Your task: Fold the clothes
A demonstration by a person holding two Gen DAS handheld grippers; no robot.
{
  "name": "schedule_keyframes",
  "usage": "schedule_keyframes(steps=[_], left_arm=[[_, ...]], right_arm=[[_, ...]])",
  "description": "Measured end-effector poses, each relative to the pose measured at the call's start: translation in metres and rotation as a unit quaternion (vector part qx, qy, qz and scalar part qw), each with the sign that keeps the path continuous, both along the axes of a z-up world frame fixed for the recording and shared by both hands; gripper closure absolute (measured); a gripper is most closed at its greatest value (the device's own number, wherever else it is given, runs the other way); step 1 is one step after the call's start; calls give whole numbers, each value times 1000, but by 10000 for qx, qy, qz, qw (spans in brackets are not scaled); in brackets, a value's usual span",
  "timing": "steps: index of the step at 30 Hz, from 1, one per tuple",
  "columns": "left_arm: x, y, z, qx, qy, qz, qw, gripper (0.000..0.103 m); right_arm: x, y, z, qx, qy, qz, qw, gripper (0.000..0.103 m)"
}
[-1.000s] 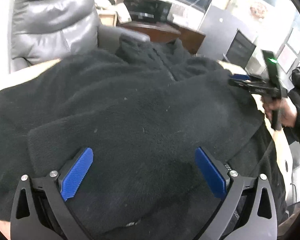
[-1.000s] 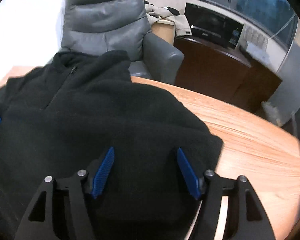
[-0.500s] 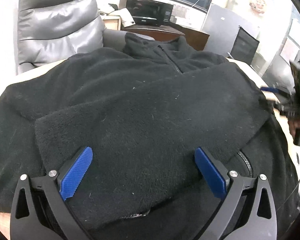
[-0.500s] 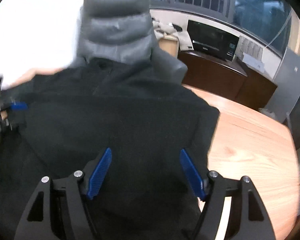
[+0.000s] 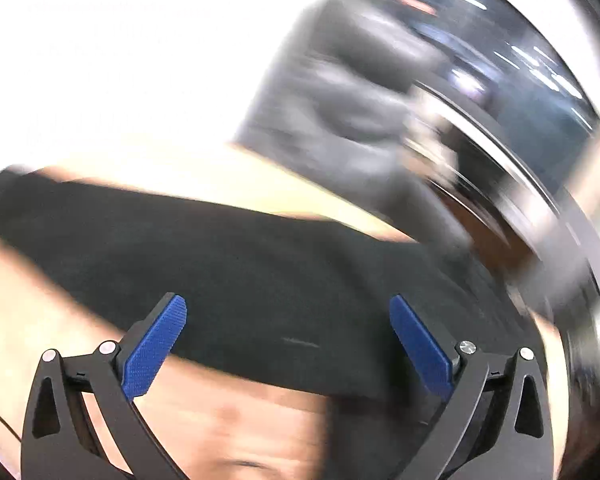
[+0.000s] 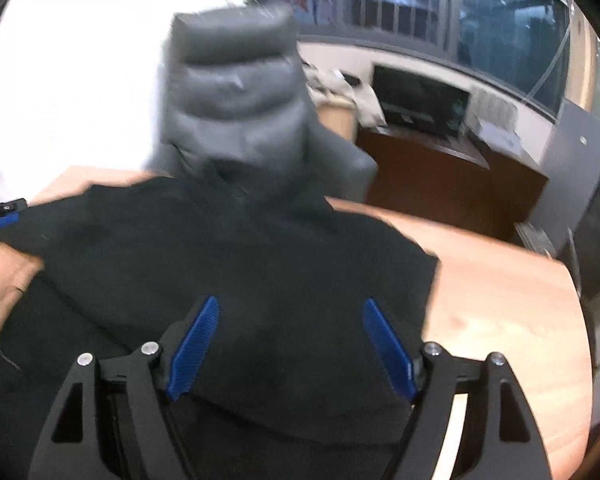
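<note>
A black fleece jacket (image 6: 236,264) lies spread on a wooden table (image 6: 500,312), with its sleeves folded across its body. My right gripper (image 6: 290,344) is open and empty, hovering over the jacket's near part. My left gripper (image 5: 288,340) is open and empty over the jacket's edge (image 5: 260,272); that view is blurred by motion. The left gripper also shows at the far left of the right wrist view (image 6: 2,216), beside the jacket's left side.
A grey leather armchair (image 6: 236,108) stands behind the table, also blurred in the left wrist view (image 5: 340,120). A dark wooden cabinet (image 6: 440,176) with a black appliance (image 6: 420,100) is at the back right. Bare table wood shows right of the jacket.
My left gripper has swung to the jacket's left side, and its view is now blurred. My right gripper has pulled back and up a little. Both stay open.
</note>
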State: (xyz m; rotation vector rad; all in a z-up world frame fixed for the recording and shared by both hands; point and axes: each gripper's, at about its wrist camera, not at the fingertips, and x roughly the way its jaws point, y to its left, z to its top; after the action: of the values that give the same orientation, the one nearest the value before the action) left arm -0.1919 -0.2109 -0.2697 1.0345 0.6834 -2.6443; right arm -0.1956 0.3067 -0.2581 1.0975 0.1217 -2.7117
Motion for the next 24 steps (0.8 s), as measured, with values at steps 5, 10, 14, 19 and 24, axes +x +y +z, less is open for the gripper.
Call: schedule_keyframes(steps=[5,10,14,19,24], left_arm=[[28,-127,-27,513,-227,2033,9775,0],[24,-186,-64,840,-600,2800,9544,0],[17,-211,-75,1047,-450,3111,9435,1],[6,-231,-80,1155,-204,3075,9443,22],[4,-244,-95,1629,-119,2933,9420,88]], right_arm=[[-1,-50,-1,-295,-171,377,9987,22],[-10,-104,-15,-417,-382,707,9959,22],[-4,-125,-17,-397,-466,868,9943,22],[8,-134,-15,-390,-548,875,9939,22],[23,-134,-14,-451,-620,782,9940,22]])
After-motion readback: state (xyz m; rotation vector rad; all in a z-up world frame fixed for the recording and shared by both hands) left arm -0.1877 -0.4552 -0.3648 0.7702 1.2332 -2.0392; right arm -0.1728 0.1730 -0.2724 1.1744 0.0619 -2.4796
